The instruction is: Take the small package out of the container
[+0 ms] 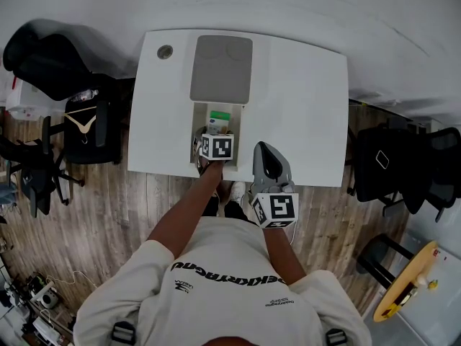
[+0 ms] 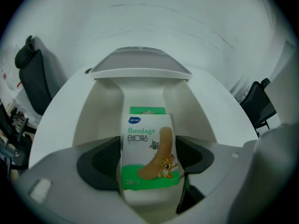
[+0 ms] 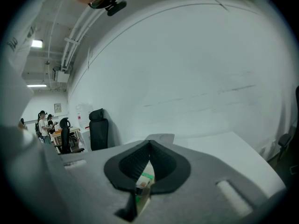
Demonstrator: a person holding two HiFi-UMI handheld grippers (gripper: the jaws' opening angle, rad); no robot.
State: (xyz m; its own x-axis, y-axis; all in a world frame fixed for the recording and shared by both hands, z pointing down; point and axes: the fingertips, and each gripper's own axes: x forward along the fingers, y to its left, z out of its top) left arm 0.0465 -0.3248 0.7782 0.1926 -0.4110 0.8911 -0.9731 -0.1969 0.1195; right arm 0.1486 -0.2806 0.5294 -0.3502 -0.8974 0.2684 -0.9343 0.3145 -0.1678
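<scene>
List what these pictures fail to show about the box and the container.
Head view: the left gripper covers part of the box and the container floor.
Left gripper view: the box's small print is too small to read; the gripper hides the container's near end.
Right gripper view: the right gripper hides all but a sliver of the box.

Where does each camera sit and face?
Head view: on head, steeply down at table, container, left gripper, right gripper; forearms, shirt show.
Left gripper view: on left gripper, down into container at bandage box between its open jaws.
Right gripper view: on right gripper, roughly level over table toward wall; shut jaws show.
Shared: bandage box, all three.
</scene>
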